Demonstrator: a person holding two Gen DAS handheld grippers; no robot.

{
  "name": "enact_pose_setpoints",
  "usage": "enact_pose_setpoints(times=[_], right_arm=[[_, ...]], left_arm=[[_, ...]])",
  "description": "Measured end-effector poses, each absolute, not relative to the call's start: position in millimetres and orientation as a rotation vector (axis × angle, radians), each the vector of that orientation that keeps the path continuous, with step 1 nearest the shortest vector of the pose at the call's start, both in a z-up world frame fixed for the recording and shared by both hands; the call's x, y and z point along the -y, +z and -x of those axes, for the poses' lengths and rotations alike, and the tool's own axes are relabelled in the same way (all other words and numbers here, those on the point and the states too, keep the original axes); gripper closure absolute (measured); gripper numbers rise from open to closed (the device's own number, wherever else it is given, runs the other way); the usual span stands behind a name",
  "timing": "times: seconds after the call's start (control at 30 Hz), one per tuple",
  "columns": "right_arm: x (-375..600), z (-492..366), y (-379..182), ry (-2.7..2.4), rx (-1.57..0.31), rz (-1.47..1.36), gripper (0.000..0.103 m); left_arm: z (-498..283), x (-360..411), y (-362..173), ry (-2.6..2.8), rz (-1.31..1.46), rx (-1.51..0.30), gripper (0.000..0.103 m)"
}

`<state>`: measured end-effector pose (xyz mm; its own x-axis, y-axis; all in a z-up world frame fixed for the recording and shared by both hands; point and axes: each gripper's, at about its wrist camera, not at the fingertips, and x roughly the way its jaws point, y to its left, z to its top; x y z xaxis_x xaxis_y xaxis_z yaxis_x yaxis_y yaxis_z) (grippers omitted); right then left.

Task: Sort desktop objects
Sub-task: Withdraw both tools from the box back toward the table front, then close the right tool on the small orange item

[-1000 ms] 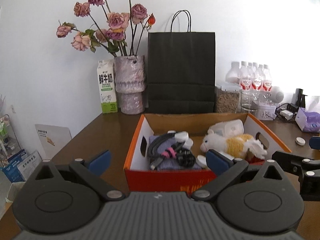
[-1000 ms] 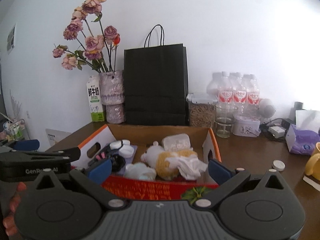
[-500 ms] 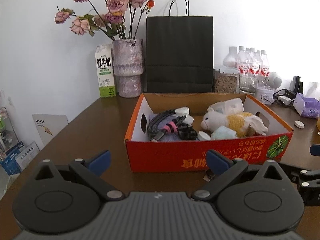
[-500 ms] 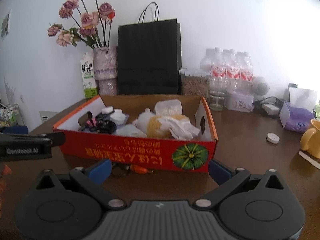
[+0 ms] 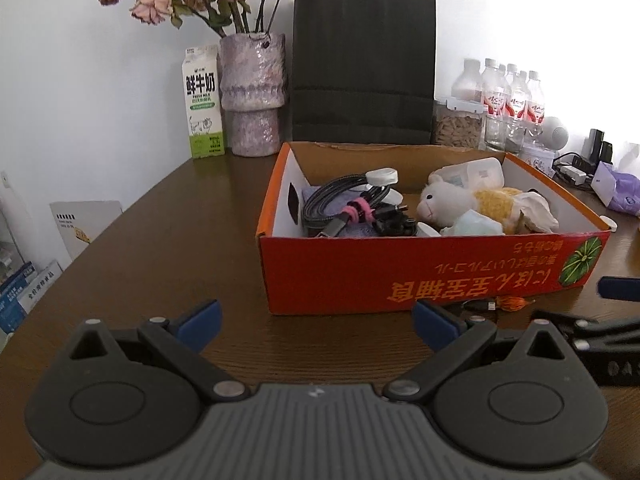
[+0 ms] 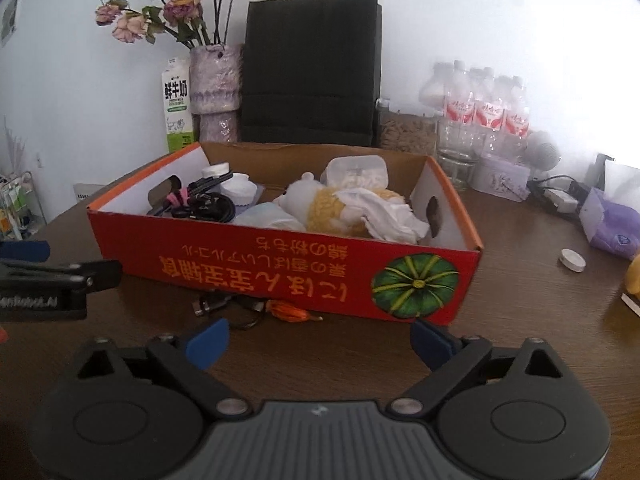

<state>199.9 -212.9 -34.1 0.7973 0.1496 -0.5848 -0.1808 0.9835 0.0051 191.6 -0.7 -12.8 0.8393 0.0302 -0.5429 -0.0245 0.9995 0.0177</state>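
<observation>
A red cardboard box (image 5: 420, 276) (image 6: 256, 264) stands on the brown table. It holds a bundle of black cables (image 5: 344, 208) (image 6: 208, 204), a plush toy (image 5: 460, 204) (image 6: 328, 204), a clear plastic container (image 6: 354, 170), white round items and crumpled tissue (image 6: 384, 216). A small black connector with an orange tassel (image 6: 288, 310) (image 5: 508, 303) lies on the table before the box. My left gripper (image 5: 316, 324) is open and empty, in front of the box. My right gripper (image 6: 318, 338) is open and empty, just behind the tassel item.
At the back stand a milk carton (image 5: 204, 104), a vase of dried roses (image 5: 252, 92), a black paper bag (image 5: 364, 68), a grain jar and water bottles (image 5: 508, 96). A white cap (image 6: 572, 260), purple tissue pack (image 6: 612, 224) and cables lie right.
Both grippers have pulled back and down from over the box to in front of it. The box's front face and the tassel item on the table now show.
</observation>
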Motion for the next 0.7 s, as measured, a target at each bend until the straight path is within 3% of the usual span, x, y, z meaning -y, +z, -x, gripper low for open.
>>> enact_pose_setpoints(times=[0.17,0.3,0.53,0.7], right_arm=[[202.0,-218.7,-41.3,0.165,-0.666,0.027,0.019],[197.2,-229.5,-46.3,0.125,-0.682,0.001,0.035],[195.5,-238.2,-52.1,0.101,-0.697,-0.032,0.044],[195.6,-239.0,-53.9,0.111,-0.694,-0.040,0.058]], left_arm=[[-197.0,-11.4,-17.8,0.025,0.022,-0.591,0.000],[-198.7,-18.9,-20.1,0.020,0.048,-0.608,0.000],[-197.4,-20.0,-21.0,0.013,0.045,-0.615,0.000],[-196.5,-18.9,-21.1,0.014,0.040,-0.611,0.000]])
